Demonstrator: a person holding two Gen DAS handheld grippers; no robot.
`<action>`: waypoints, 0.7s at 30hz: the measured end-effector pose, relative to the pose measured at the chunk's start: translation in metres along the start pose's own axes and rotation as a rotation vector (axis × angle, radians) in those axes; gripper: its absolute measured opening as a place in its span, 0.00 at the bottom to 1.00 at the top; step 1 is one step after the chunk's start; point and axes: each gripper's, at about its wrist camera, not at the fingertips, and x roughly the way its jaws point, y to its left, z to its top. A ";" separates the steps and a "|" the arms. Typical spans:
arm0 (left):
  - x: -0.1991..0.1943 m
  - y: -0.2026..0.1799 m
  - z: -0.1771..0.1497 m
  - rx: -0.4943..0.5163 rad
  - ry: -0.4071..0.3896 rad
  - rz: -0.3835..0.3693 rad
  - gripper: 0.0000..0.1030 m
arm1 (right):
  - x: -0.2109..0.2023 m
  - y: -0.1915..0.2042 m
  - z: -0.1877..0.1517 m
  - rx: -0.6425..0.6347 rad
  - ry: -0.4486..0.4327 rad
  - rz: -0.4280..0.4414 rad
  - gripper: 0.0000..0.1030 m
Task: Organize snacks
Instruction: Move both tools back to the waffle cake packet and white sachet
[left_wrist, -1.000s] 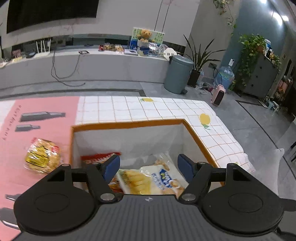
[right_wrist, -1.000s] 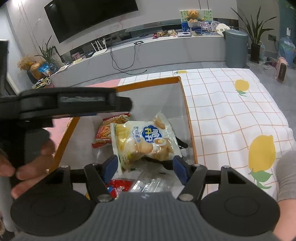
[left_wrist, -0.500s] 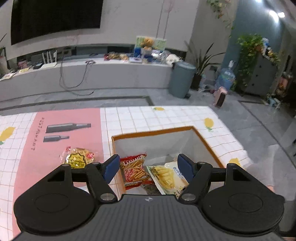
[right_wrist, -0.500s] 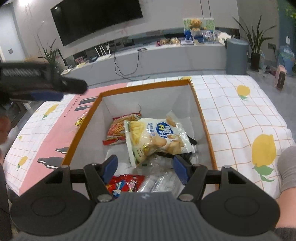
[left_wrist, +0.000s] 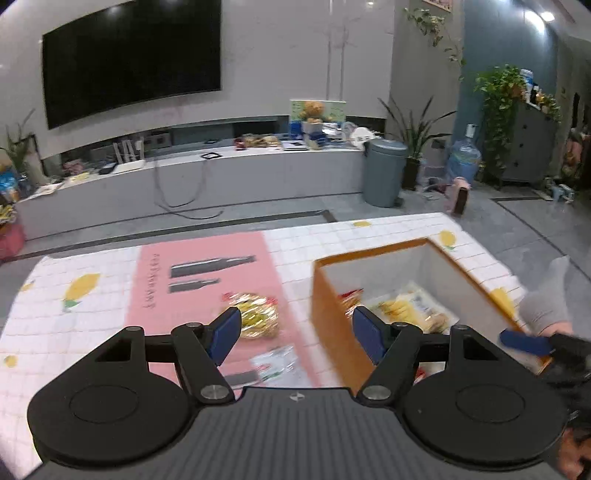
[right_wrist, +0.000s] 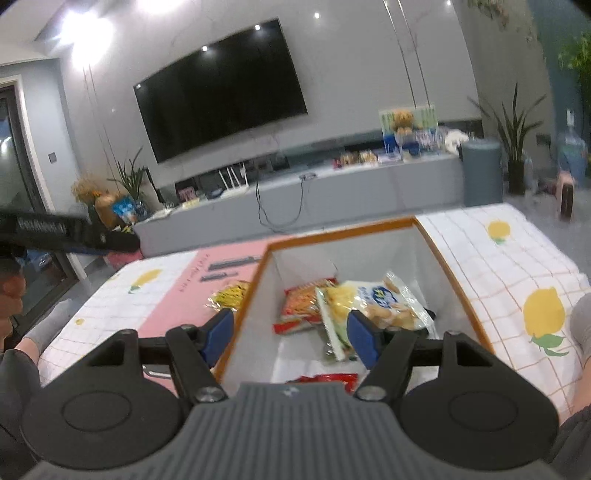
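Between the blue pads of the left gripper (left_wrist: 293, 338) nothing is held; its jaws stand apart and have just been closing a little. Beyond its left pad lies a shiny yellow snack bag (left_wrist: 255, 317) on the pink mat (left_wrist: 207, 295). Nearer the gripper, a clear packet (left_wrist: 279, 365) lies on the same mat. Off to the right stands the orange box (left_wrist: 332, 317) with white walls inside, and snack bags show in it.

Over that box hangs the right gripper (right_wrist: 290, 338), its jaws apart too, with nothing between them. Down in the box lie a red snack bag (right_wrist: 303, 302) and, partly on top of it, a white and yellow cookie bag (right_wrist: 373, 301). Another red packet (right_wrist: 325, 378) lies close to the gripper, at the near end of the box.

Under it all is a counter covered by a checked cloth with lemons (right_wrist: 517, 277). A grey sleeve (left_wrist: 546, 306) shows at the right edge of the left view. Far behind are a big black TV (right_wrist: 221, 88) and a grey bin (left_wrist: 384, 171).
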 end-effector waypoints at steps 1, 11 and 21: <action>-0.002 0.003 -0.005 -0.009 0.000 -0.007 0.79 | -0.003 0.006 -0.002 -0.001 -0.015 0.003 0.65; 0.006 0.049 -0.063 -0.122 0.006 0.014 0.78 | -0.018 0.072 -0.020 -0.033 -0.114 -0.001 0.65; -0.001 0.084 -0.113 -0.113 -0.011 0.019 0.78 | -0.007 0.157 -0.039 -0.225 -0.137 -0.038 0.65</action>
